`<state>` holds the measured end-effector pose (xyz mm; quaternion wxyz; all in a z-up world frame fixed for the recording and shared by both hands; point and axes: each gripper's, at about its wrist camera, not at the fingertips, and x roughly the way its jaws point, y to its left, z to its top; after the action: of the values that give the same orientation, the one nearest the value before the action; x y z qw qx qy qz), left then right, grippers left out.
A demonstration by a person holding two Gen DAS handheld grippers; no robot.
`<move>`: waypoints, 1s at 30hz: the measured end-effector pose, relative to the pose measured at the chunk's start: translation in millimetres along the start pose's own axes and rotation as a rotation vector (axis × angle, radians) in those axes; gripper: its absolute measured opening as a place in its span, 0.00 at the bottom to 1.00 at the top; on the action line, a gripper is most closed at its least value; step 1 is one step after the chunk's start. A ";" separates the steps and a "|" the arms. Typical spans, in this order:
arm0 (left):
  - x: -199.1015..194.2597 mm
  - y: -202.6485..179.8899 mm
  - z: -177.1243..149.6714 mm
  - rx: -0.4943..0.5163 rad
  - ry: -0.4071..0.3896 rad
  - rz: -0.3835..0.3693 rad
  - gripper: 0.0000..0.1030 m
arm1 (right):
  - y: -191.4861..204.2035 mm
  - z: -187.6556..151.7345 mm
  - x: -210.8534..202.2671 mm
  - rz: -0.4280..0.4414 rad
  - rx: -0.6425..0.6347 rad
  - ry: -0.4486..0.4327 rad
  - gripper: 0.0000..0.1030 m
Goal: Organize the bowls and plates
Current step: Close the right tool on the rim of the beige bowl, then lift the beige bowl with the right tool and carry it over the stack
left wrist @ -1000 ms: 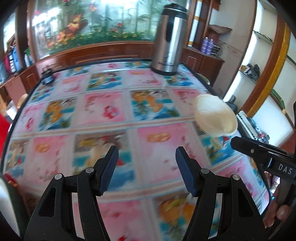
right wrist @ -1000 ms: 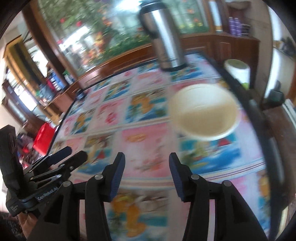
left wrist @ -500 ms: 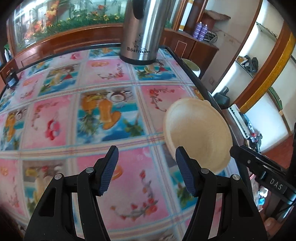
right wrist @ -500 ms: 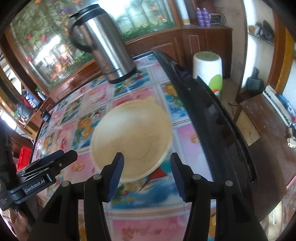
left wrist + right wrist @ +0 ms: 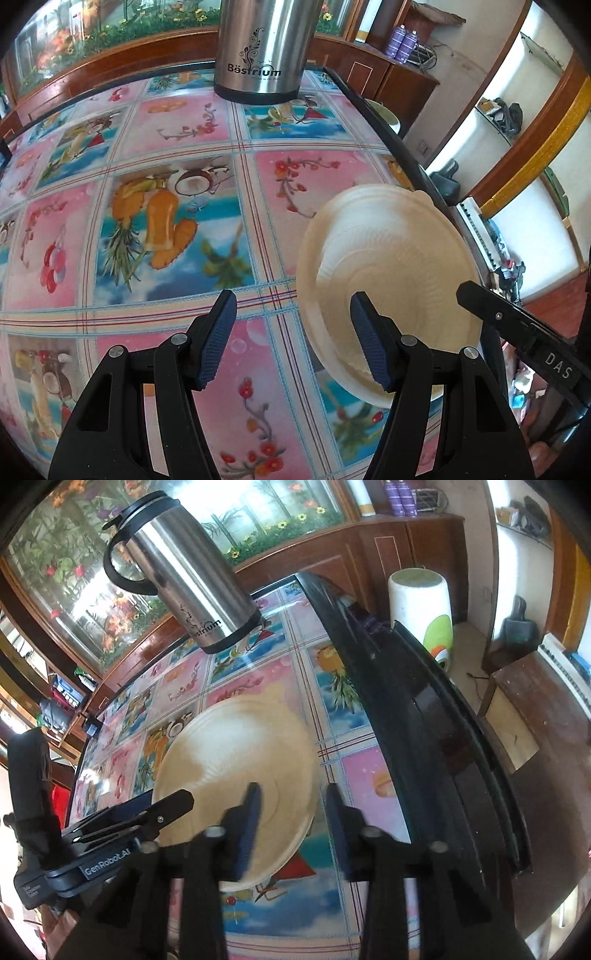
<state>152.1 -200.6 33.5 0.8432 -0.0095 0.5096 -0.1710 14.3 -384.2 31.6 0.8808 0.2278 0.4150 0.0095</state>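
A cream plastic bowl (image 5: 388, 273) sits on the patterned table near its right edge; it also shows in the right wrist view (image 5: 236, 764). My left gripper (image 5: 293, 339) is open, and its right finger (image 5: 369, 343) stands in front of the bowl's near side while the left one is over the tablecloth. My right gripper (image 5: 291, 827) is open at the bowl's near right rim: the left finger (image 5: 247, 823) is over the bowl and the right one is outside it. Whether either touches the bowl I cannot tell.
A steel thermos jug (image 5: 262, 48) stands at the table's far side, also in the right wrist view (image 5: 192, 587). The table's black edge (image 5: 417, 716) runs just right of the bowl. A white bin (image 5: 421, 605) stands on the floor beyond it.
Both grippers have moved forward toward the bowl, which now looms much larger. The right gripper's fingers now straddle the bowl's rim. Both stay open.
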 end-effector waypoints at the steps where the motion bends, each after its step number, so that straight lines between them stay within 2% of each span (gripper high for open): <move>1: -0.4 0.4 -0.4 0.001 0.001 -0.002 0.46 | -0.4 -1.0 0.1 -0.001 -0.003 0.001 0.17; 2: -0.1 0.5 -0.8 0.008 0.007 0.001 0.30 | 0.3 -1.9 -0.2 -0.002 -0.011 0.001 0.15; 6: -4.0 0.4 -6.5 0.030 0.022 -0.017 0.14 | 4.7 -9.2 -3.9 0.013 -0.026 -0.001 0.14; 14: -27.0 19.9 -31.9 0.020 0.014 -0.010 0.14 | 24.3 -30.8 -12.0 0.031 -0.054 0.004 0.14; 30: -93.8 75.1 -95.2 -0.010 -0.056 0.089 0.15 | 95.9 -87.5 -19.0 0.088 -0.152 0.039 0.14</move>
<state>51.3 -86.8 53.9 0.8638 0.0040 0.4866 -0.1304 -46.0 -267.7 36.4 0.8860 0.1782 0.4198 0.0841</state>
